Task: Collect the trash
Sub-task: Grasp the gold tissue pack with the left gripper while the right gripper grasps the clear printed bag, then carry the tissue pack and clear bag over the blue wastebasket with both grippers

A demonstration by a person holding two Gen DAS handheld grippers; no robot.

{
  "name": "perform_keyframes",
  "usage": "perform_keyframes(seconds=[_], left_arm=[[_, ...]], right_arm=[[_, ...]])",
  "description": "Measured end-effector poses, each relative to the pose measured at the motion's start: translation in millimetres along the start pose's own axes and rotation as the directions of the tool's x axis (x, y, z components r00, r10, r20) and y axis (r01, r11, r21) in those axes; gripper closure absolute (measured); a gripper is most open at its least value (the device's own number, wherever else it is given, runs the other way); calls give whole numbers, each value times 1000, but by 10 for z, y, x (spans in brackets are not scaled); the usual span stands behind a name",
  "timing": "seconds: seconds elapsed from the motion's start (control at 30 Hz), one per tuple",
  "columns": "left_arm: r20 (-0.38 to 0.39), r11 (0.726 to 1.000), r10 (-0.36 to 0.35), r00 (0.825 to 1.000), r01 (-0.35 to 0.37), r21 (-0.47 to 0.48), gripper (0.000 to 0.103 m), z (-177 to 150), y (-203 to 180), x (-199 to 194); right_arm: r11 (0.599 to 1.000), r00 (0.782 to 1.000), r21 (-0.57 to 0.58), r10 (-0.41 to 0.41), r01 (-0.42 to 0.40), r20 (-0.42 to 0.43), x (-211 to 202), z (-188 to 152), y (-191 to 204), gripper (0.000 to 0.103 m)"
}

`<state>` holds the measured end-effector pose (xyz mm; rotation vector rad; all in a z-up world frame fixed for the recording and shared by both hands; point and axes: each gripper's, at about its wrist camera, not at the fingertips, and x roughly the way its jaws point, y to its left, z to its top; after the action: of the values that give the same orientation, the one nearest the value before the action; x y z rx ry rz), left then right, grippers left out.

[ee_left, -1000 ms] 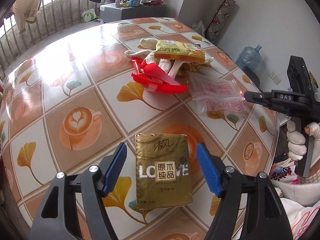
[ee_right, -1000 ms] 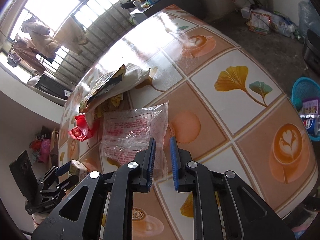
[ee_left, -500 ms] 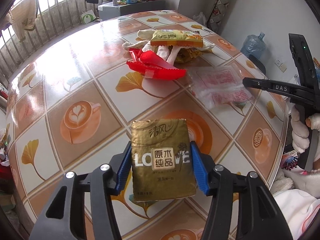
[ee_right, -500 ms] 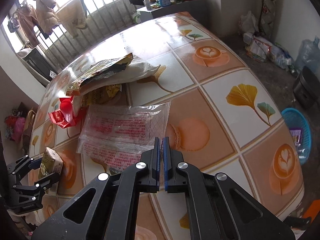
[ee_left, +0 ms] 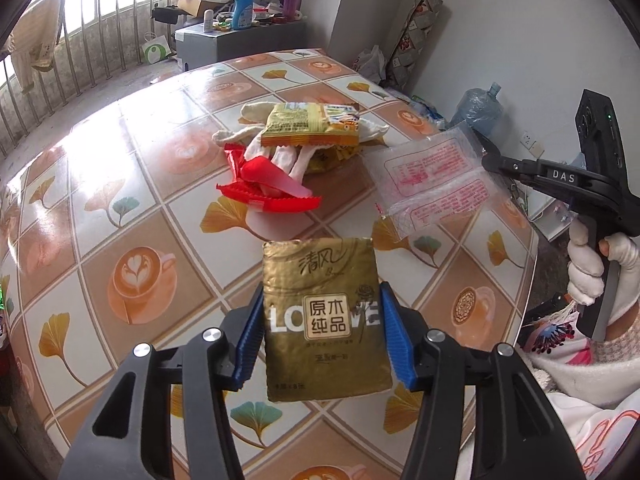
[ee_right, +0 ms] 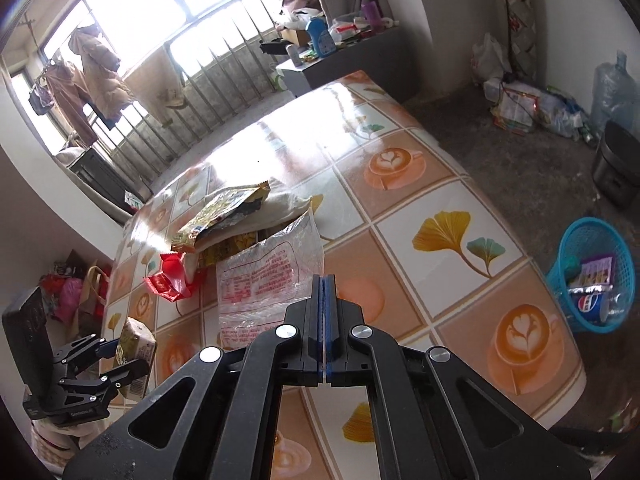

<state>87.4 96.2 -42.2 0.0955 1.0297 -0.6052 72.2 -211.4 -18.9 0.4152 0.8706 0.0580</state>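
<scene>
My left gripper point(ee_left: 322, 328) is shut on a gold tissue pack point(ee_left: 324, 316) and holds it above the tiled table point(ee_left: 132, 208); the pack also shows in the right wrist view point(ee_right: 134, 346). My right gripper point(ee_right: 324, 308) is shut on a clear plastic bag with red print point(ee_right: 268, 280), lifted off the table; the bag also shows in the left wrist view point(ee_left: 432, 180). A red wrapper point(ee_left: 268, 188), a yellow snack packet point(ee_left: 310, 126) and a white cloth glove point(ee_left: 280, 152) lie in a heap mid-table.
A blue waste basket point(ee_right: 592, 276) with trash stands on the floor right of the table. A water jug point(ee_left: 478, 108) and bags sit by the wall. A cluttered cabinet point(ee_left: 236, 36) stands beyond the table.
My left gripper closed on the gold tissue pack and lifted it. My right gripper closed on the clear bag and raised it off the table.
</scene>
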Motion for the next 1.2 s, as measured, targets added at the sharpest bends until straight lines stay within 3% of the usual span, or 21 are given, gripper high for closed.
perform_keyframes(seconds=[0.23, 0.5, 0.87, 1.03, 1.2], left_arm=[[14, 994, -103, 995, 102, 26, 51, 261, -204, 22], [46, 977, -169, 985, 161, 142, 51, 670, -681, 68], [18, 923, -308, 951, 295, 246, 51, 1306, -1519, 380], [-13, 893, -370, 929, 359, 271, 51, 1668, -1966, 604], [-54, 866, -414, 909, 412, 282, 51, 2054, -2470, 926]], right_arm=[[998, 996, 58, -26, 21, 88, -276, 46, -240, 103], [988, 984, 151, -67, 42, 164, -537, 57, -652, 103], [954, 962, 291, -139, 66, 236, -827, 33, -1292, 103], [920, 932, 374, -235, 121, 277, -1042, 38, -1710, 103], [836, 857, 483, -430, 261, 282, -1331, -27, -2233, 103]])
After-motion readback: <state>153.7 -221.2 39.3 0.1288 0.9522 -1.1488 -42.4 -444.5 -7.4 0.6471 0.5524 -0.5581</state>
